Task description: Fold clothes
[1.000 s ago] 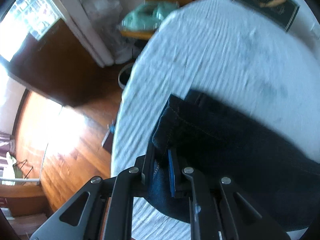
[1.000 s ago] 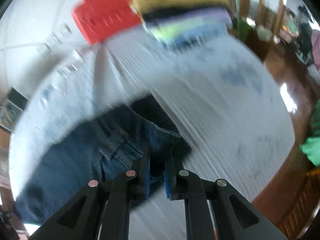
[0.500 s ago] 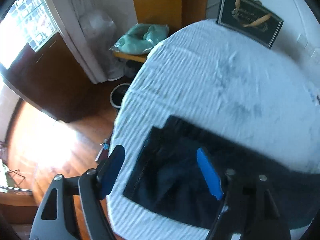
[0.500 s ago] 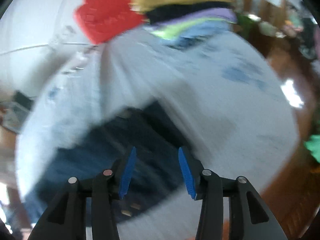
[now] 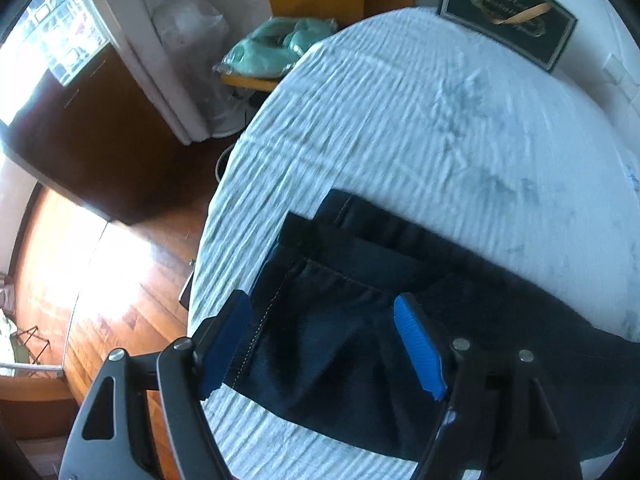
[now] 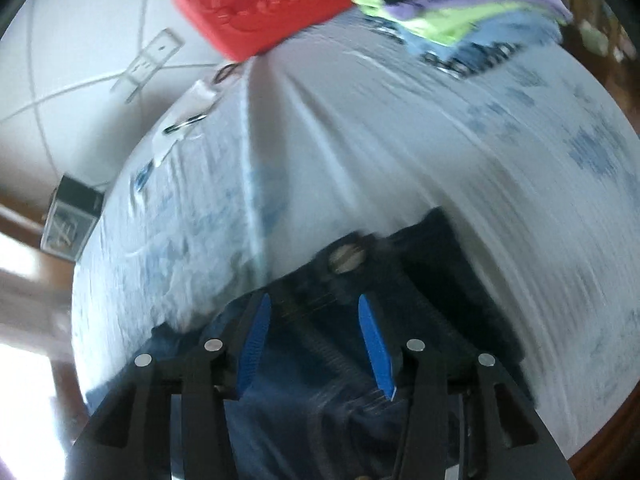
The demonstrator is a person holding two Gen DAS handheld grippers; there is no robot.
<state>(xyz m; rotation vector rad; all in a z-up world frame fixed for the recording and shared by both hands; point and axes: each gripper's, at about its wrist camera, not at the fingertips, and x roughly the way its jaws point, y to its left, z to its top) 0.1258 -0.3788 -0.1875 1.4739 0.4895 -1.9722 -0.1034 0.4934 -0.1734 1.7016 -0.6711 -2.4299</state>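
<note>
Dark blue jeans (image 5: 360, 312) lie folded on a table covered with a white-blue cloth (image 5: 400, 120). My left gripper (image 5: 320, 328) is open and hovers over the leg end of the jeans, holding nothing. In the right wrist view the jeans' waist with its metal button (image 6: 346, 260) lies on the cloth (image 6: 440, 140). My right gripper (image 6: 314, 320) is open above the waist and holds nothing. The right wrist view is blurred by motion.
A stack of folded clothes (image 6: 460, 12) and a red basket (image 6: 256, 4) stand at the far end of the table. A dark framed box (image 5: 508, 12) leans at the wall. The table's left edge (image 5: 216, 216) drops to a wooden floor (image 5: 100, 280).
Both grippers were shut on the jeans a second ago. They have let go, opened and drawn back above the jeans, which now lie flat.
</note>
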